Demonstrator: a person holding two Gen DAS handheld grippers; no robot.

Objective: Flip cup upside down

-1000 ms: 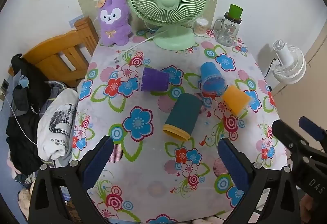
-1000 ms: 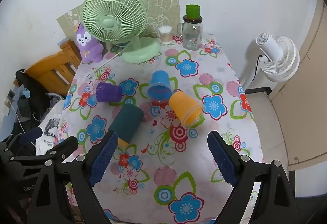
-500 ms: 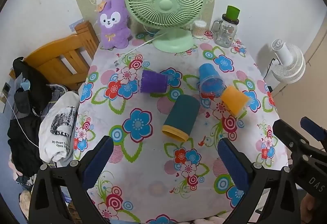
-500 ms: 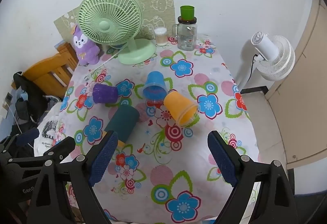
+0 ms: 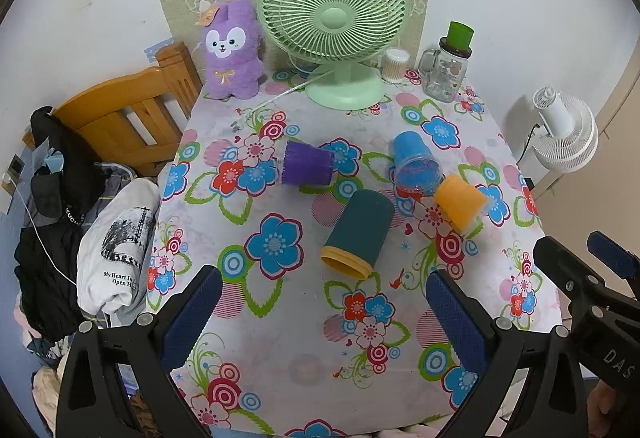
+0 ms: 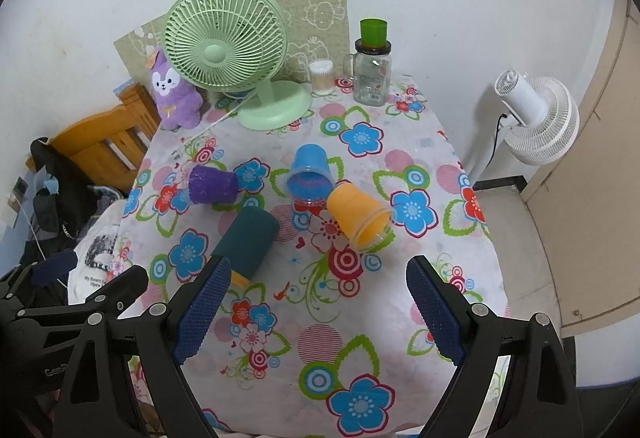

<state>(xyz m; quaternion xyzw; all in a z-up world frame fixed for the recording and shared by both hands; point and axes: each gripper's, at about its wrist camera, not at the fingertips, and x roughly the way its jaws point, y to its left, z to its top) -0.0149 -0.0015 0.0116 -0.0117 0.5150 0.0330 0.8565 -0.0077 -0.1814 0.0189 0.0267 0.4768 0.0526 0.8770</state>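
Well, both tongs wide & holding nothing, teal cup (image 5: 358, 233) lies on its side just ahead of L tongs (image 5: 320, 312), mouth toward them, so L's nearer than R tongs (image 6: 318, 308).

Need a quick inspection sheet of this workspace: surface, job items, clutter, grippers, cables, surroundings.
Surface: table under a floral cloth.
Job's things: four cups lying on their sides: purple cup, blue cup, orange cup, teal cup. None flipped yet.
Clutter: green fan, purple plush, glass jar, cotton swab tub, all at the far edge.
Grippers: left gripper and right gripper open, holding nothing.
Cables: white fan cord on the cloth.
Surroundings: wooden chair, clothes pile, white floor fan.
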